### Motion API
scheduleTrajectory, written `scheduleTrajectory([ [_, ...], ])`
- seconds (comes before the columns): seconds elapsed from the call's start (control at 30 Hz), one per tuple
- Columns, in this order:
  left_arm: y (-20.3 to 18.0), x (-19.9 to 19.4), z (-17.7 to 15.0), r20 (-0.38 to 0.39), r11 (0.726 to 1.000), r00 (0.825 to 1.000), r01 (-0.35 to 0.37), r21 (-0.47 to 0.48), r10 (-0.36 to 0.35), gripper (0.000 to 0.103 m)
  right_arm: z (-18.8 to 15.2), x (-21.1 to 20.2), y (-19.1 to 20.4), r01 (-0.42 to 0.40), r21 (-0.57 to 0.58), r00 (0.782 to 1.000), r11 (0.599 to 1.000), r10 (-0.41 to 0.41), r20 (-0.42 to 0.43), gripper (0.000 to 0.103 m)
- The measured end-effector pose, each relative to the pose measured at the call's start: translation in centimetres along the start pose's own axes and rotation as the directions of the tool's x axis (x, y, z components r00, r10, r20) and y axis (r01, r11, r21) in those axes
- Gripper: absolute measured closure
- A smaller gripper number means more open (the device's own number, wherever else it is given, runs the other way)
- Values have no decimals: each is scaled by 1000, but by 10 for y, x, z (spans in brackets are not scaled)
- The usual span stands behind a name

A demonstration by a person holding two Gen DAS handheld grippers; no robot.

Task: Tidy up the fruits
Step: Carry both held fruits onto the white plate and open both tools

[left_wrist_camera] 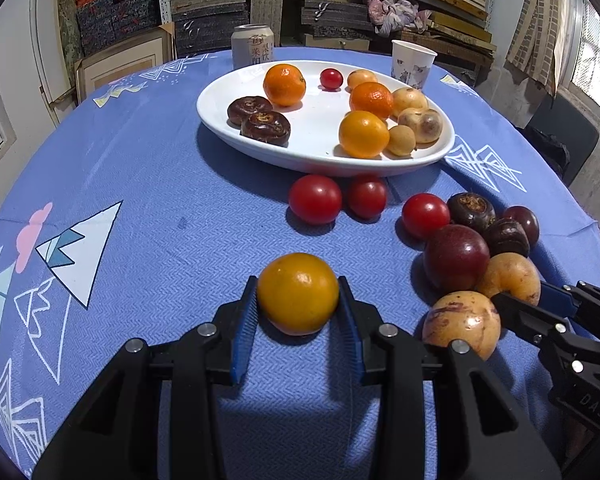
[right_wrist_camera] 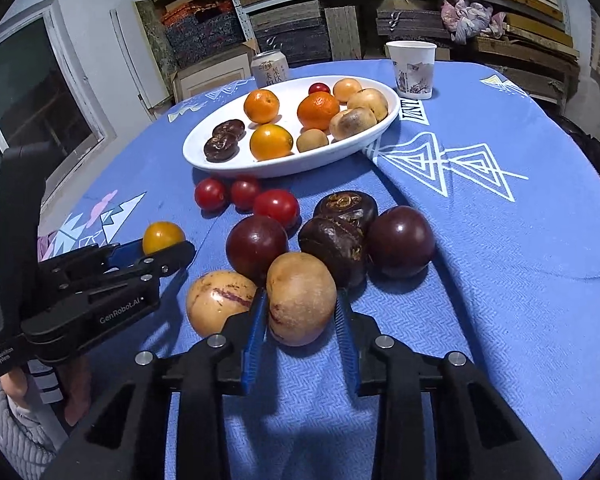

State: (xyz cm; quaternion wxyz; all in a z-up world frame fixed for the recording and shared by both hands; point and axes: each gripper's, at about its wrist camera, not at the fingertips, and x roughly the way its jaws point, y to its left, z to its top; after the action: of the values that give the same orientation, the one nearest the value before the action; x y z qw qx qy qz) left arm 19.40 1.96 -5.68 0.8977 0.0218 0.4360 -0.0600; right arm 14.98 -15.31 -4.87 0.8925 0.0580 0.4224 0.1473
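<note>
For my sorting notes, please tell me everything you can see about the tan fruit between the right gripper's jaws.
The tan fruit is egg-shaped, smooth and slightly glossy, pale yellow-brown with faint purple streaks low on its left side. It rests on the blue tablecloth, with the right gripper shut on it, a blue pad against each side. A similar streaked fruit lies at its left, and a dark chestnut-like fruit sits close behind.

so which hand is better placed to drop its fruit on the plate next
Probably the left. Both grippers are shut on fruit, but the left gripper holds its yellow-orange fruit with open cloth ahead to the white plate. The right gripper holds a tan fruit hemmed in by others.
</note>
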Motion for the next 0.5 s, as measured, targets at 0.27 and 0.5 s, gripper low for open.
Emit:
scheduleTrajectory([
  [0.27,10,-9,3,33,996,998,62,-60,-60,66,-1,-21,0,5,-7,996,1000,-4,85,71],
  [0.5,25,-40,47,138,989,989,69,-133,-50,66,58,-60,-11,-57,75,978,996,41,207,71],
])
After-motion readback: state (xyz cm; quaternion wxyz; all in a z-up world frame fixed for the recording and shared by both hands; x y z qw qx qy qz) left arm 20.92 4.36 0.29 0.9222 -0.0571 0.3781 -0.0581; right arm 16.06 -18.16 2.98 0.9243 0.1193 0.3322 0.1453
